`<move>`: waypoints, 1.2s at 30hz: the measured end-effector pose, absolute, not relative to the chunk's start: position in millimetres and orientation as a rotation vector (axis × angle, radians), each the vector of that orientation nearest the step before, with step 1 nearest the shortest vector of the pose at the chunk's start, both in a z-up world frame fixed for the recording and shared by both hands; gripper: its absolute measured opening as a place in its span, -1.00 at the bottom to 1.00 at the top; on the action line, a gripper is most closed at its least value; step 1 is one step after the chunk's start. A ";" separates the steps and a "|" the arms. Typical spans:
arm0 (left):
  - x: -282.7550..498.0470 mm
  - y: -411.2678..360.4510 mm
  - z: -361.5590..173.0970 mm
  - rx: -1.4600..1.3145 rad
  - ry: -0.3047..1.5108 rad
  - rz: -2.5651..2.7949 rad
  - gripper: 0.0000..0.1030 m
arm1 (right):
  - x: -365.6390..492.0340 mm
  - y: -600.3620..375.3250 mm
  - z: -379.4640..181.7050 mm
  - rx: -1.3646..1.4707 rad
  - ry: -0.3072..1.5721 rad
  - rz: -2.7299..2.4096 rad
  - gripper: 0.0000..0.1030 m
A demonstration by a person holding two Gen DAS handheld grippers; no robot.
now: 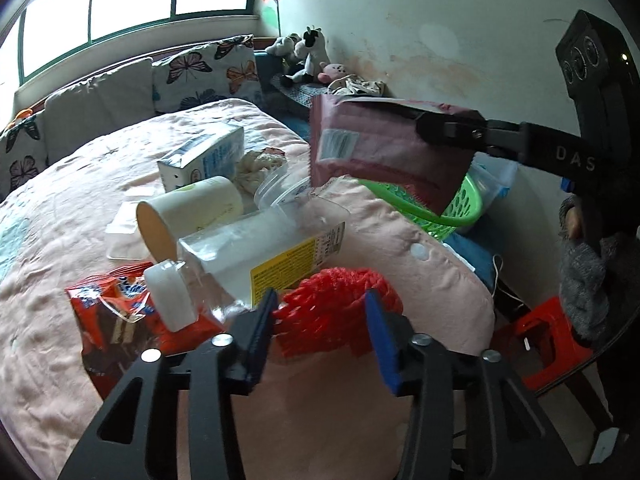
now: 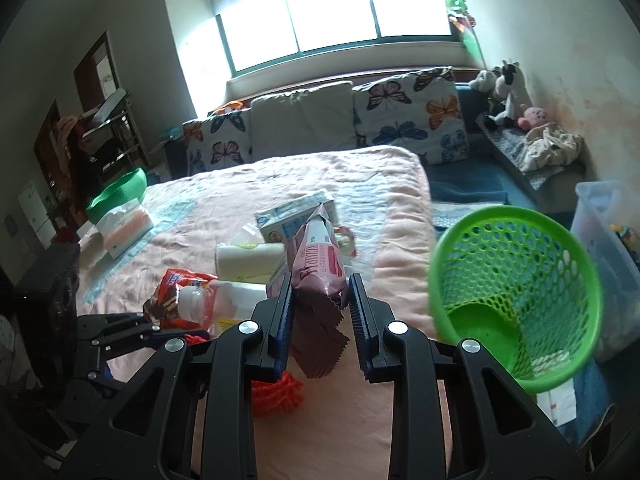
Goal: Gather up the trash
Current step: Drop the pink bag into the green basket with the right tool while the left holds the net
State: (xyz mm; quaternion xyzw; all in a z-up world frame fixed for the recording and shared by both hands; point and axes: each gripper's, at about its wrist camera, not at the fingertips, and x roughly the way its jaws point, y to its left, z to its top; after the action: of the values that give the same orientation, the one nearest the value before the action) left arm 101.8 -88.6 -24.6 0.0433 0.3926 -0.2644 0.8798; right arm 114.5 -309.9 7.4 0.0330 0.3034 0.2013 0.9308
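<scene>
The bed [image 2: 360, 176] carries the litter, and the green basket [image 2: 516, 292] waits just off its edge — carry across and let go only once above the rim. The right tool [image 2: 320, 300] grips the pink wrapper [image 2: 318, 264] aloft; the left tool [image 1: 320, 320] gapes wide around the red netting [image 1: 332, 300].
</scene>
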 end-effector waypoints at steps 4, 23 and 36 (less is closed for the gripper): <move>99.8 -89.9 -24.8 0.103 0.807 -0.555 -0.65 | 112.9 -325.8 5.3 0.085 0.622 0.375 -0.47; 80.3 -104.1 7.7 0.118 0.747 -0.619 -0.87 | 120.6 -398.9 -8.4 0.152 0.624 0.211 -0.54; 107.5 -137.9 33.4 0.122 0.719 -0.640 -0.87 | 168.5 -446.9 -23.7 0.174 0.634 0.104 -0.51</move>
State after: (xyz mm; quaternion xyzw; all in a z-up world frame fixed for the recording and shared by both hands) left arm 107.5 -137.9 33.4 0.0587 0.3456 -0.3075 0.8846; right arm 168.5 -446.9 -23.7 0.0853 0.3113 0.0512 0.9451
